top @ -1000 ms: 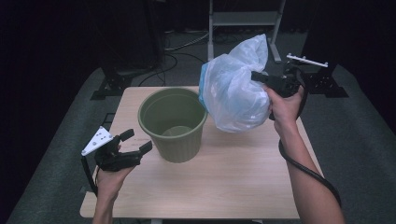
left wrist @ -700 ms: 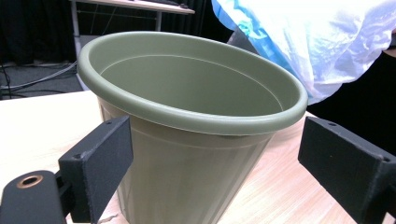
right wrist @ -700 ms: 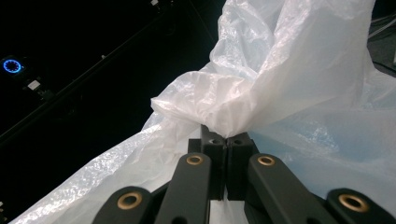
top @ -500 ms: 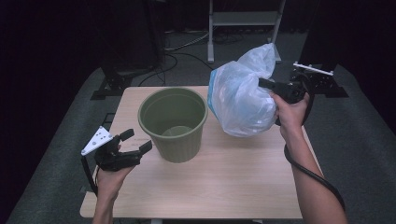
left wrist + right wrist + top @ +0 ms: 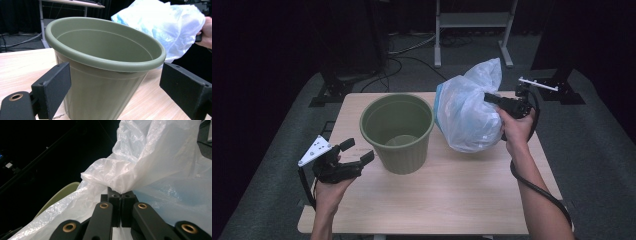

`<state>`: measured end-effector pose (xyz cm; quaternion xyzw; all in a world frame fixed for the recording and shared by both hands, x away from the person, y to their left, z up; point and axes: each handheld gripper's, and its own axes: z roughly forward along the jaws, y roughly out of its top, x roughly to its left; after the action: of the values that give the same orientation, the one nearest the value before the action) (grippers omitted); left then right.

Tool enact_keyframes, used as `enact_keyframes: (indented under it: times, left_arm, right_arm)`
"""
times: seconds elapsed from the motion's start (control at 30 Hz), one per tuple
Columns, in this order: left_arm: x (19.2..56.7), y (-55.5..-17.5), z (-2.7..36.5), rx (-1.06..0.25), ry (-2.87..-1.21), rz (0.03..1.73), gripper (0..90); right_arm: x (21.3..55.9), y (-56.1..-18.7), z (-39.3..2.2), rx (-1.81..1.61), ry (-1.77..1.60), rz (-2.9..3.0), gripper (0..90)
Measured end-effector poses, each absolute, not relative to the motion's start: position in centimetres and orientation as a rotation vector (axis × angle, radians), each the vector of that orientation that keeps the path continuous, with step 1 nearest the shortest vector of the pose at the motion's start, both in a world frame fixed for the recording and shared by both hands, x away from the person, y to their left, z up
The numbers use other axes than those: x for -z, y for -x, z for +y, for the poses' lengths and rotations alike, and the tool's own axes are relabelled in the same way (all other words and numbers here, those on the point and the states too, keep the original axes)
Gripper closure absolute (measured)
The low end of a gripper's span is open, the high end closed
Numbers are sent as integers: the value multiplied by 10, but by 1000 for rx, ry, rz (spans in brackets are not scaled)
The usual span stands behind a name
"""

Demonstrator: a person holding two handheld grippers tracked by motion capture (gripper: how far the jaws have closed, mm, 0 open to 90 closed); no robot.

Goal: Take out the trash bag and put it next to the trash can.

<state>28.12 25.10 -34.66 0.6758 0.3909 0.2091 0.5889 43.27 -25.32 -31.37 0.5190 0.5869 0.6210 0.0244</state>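
Note:
An olive-green plastic bucket (image 5: 398, 132) stands upright and empty on the wooden table (image 5: 452, 200). Just right of it hangs a crumpled translucent white and blue plastic bag (image 5: 467, 112), its bottom at the tabletop. My right gripper (image 5: 489, 97) is shut on a bunched fold near the bag's top (image 5: 155, 165), the jaws (image 5: 121, 195) pinched together on the film. The bucket's rim (image 5: 62, 195) shows behind the bag. My left gripper (image 5: 358, 151) is open at the bucket's left side. Its pads (image 5: 53, 87) stand apart in front of the bucket wall (image 5: 105, 62), and the bag (image 5: 170, 27) is beyond.
A metal shelf frame (image 5: 472, 20) stands behind the table, with cables (image 5: 412, 50) on the dark floor. Black stand feet (image 5: 332, 92) flank the table's far corners. A cable trails from the right gripper along the forearm (image 5: 532, 185).
My right gripper has come down and slightly right with the bag, which now hangs lower beside the bucket. The left gripper and the bucket have stayed put.

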Motion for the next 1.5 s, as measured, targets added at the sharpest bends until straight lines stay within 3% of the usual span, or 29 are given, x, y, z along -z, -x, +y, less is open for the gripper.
enact_keyframes:
  times: [0.5, 1.5]
  left_arm:
    - [349, -282, 251, -486, -1577, 915, 88]
    - [350, -282, 253, -492, -1582, 926, 89]
  right_arm:
    - [353, -443, -232, -1902, -1650, 1889, 892]
    - [392, -450, -193, -1881, -1649, 2020, 890]
